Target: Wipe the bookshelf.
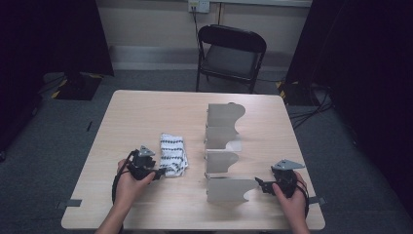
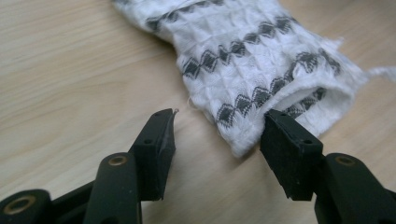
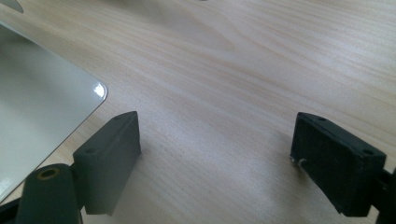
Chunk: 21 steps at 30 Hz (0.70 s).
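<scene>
- The left gripper (image 1: 159, 173) sits low at the near corner of the folded white cloth (image 1: 173, 154); its jaws stand apart around that corner, not yet pressing it.
- The cloth lies on the table (image 1: 146, 112), left of the metal rack (image 1: 223, 151); its far end is cut off in the left gripper view.
- The right gripper (image 1: 259, 184) rests with jaws spread wide, nothing between them, just beside the rack's nearest plate (image 3: 37, 116).
- The plate runs off the frame in the right gripper view.

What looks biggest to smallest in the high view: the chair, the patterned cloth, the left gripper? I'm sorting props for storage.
1. chair, though it stands farthest from the camera
2. patterned cloth
3. left gripper, close to the cloth in size, so that ranking is unsure
</scene>
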Each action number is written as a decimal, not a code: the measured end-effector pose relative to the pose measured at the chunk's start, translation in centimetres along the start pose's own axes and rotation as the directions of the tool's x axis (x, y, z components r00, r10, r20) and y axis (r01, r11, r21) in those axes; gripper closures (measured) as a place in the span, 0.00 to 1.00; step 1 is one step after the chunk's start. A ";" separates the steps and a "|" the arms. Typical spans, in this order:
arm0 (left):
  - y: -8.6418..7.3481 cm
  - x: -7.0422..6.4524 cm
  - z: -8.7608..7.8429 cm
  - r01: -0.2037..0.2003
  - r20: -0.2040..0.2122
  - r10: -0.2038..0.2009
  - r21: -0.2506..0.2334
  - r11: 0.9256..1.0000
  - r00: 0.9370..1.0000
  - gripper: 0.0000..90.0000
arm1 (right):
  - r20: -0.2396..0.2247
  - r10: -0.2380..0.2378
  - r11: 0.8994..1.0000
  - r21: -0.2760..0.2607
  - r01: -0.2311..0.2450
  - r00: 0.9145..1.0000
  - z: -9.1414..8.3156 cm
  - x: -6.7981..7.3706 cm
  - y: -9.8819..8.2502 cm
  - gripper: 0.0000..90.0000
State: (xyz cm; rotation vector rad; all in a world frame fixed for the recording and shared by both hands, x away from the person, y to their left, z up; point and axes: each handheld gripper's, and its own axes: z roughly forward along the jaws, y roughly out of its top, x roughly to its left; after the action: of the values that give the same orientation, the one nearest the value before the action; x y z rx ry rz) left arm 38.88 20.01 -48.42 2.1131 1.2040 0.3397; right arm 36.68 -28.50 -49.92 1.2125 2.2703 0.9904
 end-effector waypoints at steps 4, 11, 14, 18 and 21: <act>-0.2 1.3 -0.3 0.014 -0.030 -0.014 0.003 1.000 0.999 0.50 | 0.000 0.000 1.000 0.000 0.000 1.000 0.0 0.0 0.0 0.17; 0.1 1.3 -1.2 0.042 -0.011 -0.042 -0.030 0.999 0.999 0.51 | 0.000 0.000 1.000 0.000 0.000 1.000 0.0 0.0 0.0 0.17; 0.6 0.8 -1.4 0.045 0.003 -0.045 -0.052 0.998 0.999 0.51 | 0.001 0.000 1.000 0.000 0.000 1.000 0.0 0.0 0.0 0.17; 1.4 -0.6 -1.4 0.029 0.030 -0.027 -0.079 0.996 0.999 0.51 | 0.000 0.000 1.000 0.000 0.000 1.000 0.0 0.0 0.0 0.17; 2.0 -1.4 -1.0 0.010 0.050 -0.006 -0.083 0.996 0.999 0.51 | 0.000 0.000 1.000 0.000 0.000 1.000 0.0 0.0 0.0 0.17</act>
State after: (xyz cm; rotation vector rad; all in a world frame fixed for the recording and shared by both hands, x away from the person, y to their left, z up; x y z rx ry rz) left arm 38.93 18.57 -46.18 2.0329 1.1493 0.3260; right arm 36.68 -28.50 -49.92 1.2122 2.2698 0.9902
